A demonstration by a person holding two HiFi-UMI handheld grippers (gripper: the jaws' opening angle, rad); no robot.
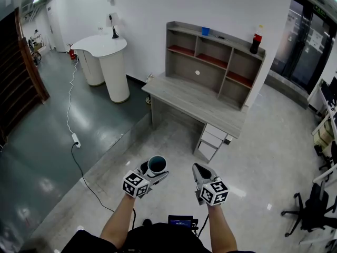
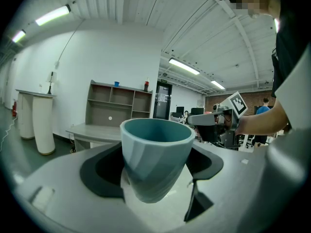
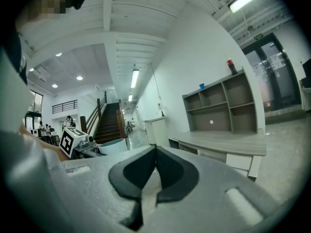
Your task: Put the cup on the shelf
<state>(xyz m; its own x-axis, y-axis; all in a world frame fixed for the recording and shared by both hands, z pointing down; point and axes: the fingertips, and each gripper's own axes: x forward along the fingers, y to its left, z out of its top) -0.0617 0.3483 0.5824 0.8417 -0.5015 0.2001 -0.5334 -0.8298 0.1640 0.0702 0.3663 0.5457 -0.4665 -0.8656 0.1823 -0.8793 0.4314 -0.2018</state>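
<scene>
Facing the grey desk (image 1: 189, 101) and the shelf (image 1: 210, 62) on it, you held 2 grippers out over the floor, both well apart from that furniture. Your left gripper (image 1: 151, 174) was clamped on the teal cup (image 1: 157, 164), which sat upright between its jaws with its mouth up, while your right gripper (image 1: 200, 171), near it, had its jaws closed together on nothing. On the shelf's top stood 1 dark bottle (image 1: 256, 39) and 1 small blue container (image 1: 205, 31).
</scene>
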